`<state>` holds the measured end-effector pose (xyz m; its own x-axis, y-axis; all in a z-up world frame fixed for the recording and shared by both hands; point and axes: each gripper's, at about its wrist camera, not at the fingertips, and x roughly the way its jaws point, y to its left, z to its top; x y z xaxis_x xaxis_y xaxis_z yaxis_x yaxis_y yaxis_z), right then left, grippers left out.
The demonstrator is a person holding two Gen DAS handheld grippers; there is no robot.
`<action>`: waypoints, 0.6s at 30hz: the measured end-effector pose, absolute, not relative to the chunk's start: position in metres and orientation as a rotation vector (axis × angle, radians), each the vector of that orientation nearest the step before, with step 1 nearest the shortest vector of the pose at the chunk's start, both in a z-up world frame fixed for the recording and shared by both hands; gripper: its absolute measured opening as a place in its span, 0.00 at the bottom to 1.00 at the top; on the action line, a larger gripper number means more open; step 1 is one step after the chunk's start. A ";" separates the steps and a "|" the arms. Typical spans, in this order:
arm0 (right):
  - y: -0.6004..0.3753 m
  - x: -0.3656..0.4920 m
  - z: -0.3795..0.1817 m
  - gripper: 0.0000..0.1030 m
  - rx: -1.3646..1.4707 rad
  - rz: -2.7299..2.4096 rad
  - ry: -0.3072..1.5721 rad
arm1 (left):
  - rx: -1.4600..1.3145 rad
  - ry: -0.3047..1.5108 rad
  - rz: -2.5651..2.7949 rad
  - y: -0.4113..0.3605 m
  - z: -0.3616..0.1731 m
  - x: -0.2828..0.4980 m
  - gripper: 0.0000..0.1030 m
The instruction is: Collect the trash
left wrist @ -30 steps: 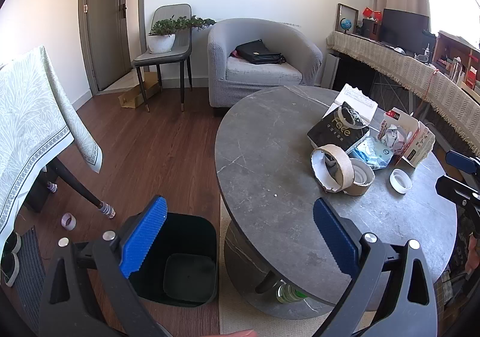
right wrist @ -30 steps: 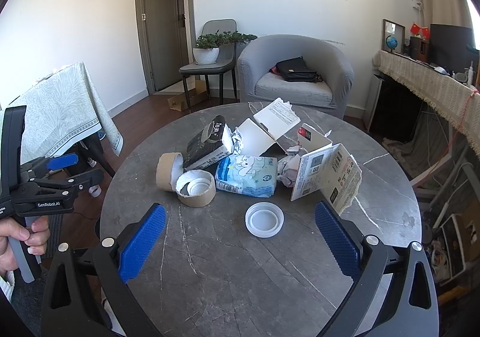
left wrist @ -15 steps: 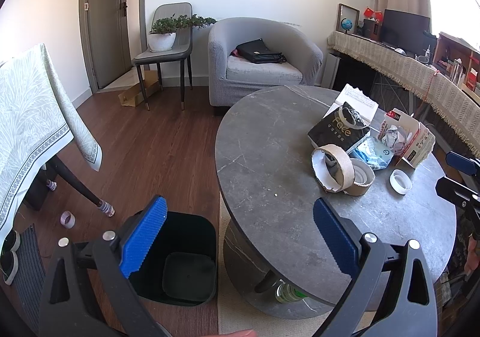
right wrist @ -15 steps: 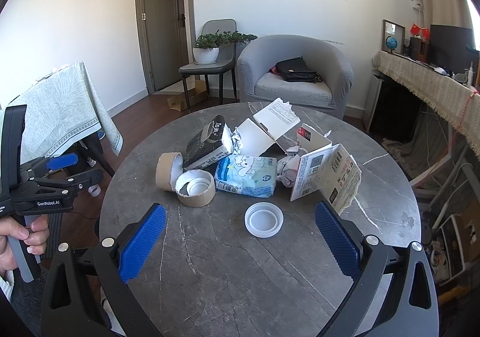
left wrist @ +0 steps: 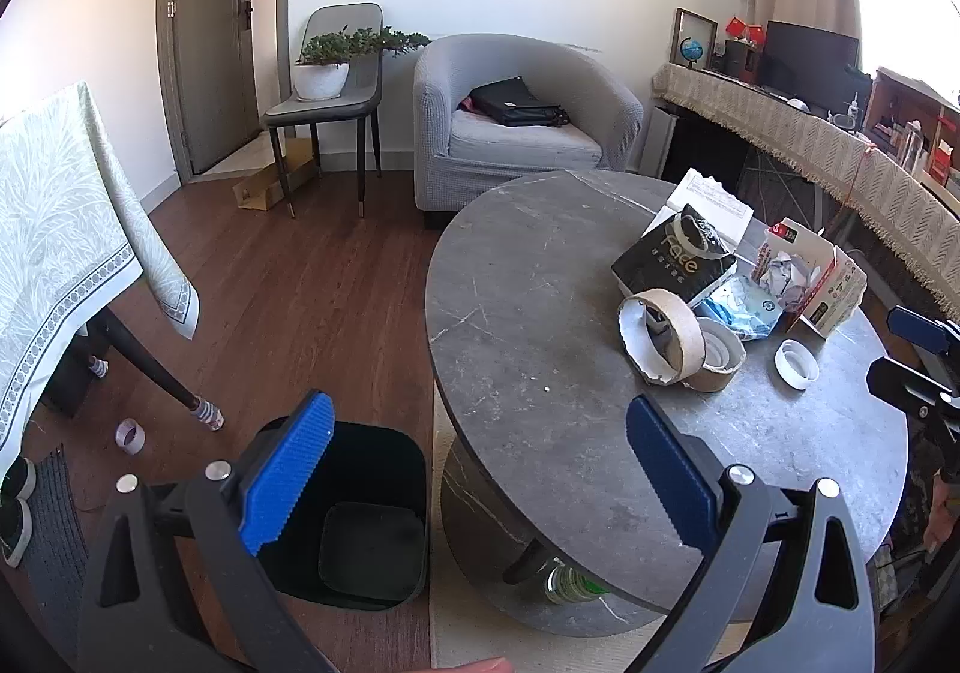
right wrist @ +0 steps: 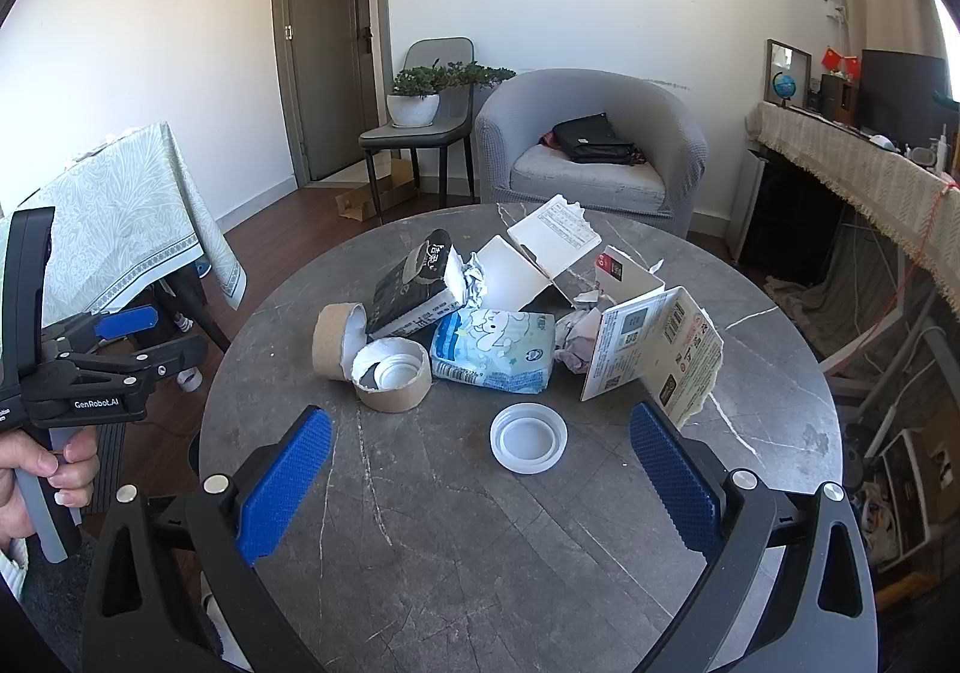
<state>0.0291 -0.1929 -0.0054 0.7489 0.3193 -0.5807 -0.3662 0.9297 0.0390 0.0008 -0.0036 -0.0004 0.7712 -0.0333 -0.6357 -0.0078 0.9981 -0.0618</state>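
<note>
Trash is piled mid-table on the round grey table: two cardboard tape rolls, a black tissue pack, a blue tissue pack, torn white boxes and a white plastic lid. My right gripper hovers open over the table's near side, short of the lid. My left gripper is open and empty, left of the table, above a black bin on the floor. The same pile shows in the left wrist view.
A cloth-covered table stands at the left, a grey armchair and a chair with a plant behind. A tape roll lies on the wood floor. A bottle sits under the table.
</note>
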 end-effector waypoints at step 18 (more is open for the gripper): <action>-0.187 0.039 -0.028 0.97 -0.108 0.355 0.704 | -0.121 0.653 -0.167 -0.023 0.006 0.004 0.92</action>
